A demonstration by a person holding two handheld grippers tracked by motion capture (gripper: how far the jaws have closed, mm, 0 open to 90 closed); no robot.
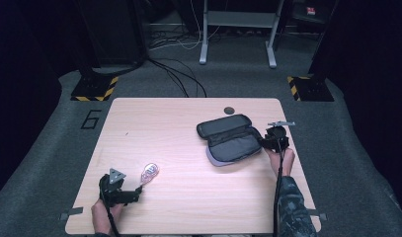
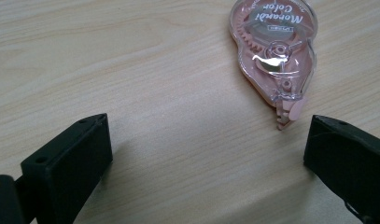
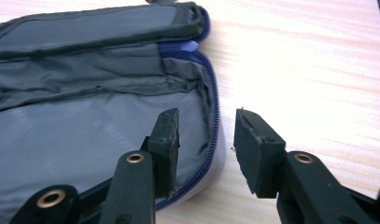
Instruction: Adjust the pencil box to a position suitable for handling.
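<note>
A pink, see-through correction tape dispenser [image 1: 150, 172] lies on the wooden table [image 1: 188, 197] at the front left. My left gripper [image 1: 138, 189] rests just behind it, open. In the left gripper view the dispenser [image 2: 274, 51] lies ahead and to the right of the wide gap of my left gripper [image 2: 207, 140], its tip close to the right jaw. An open dark pencil case [image 1: 230, 139] with grey lining lies right of centre. My right gripper [image 1: 263, 142] is at its right end. The right gripper [image 3: 207, 135] is open, its jaws astride the case's zipper rim [image 3: 214, 116] without pressing it.
A small dark round spot [image 1: 229, 110] marks the table near its far edge. Beyond the table is grey carpet with cables [image 1: 179, 74], two yellow-and-black striped bases [image 1: 94, 89] and a white frame [image 1: 238, 29].
</note>
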